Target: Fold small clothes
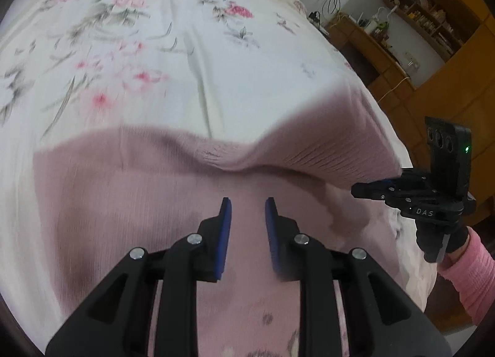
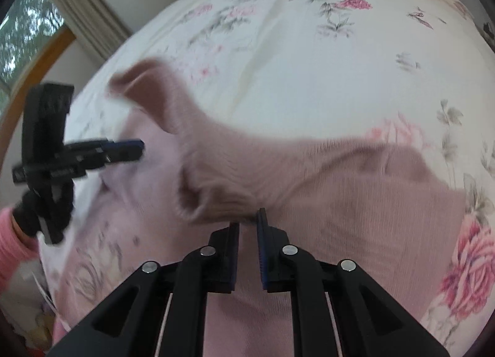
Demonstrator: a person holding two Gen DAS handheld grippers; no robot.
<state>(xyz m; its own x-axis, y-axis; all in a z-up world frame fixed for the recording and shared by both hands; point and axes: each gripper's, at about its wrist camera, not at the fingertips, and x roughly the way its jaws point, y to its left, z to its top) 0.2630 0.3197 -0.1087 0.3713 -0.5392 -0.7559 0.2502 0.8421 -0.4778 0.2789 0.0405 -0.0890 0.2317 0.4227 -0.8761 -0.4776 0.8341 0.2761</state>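
The pink knitted sweater [image 1: 173, 171] lies spread on the bed [image 1: 123, 47] near its front edge, flat so a fold can be made; one part is lifted and blurred. The left hand-held gripper [image 1: 246, 202] hovers above the knit, released, jaws apart, holding nothing; the right hand-held gripper [image 2: 249, 217] is narrowly parted at a bunched fold — whether it grips, I cannot tell.

Left hand-held gripper [image 1: 246, 202] parted; right hand-held gripper [image 2: 249, 217] narrowly parted.

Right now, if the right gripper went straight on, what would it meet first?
Probably the bunched fold of the pink sweater just past the right gripper, which is open; depth is unclear.
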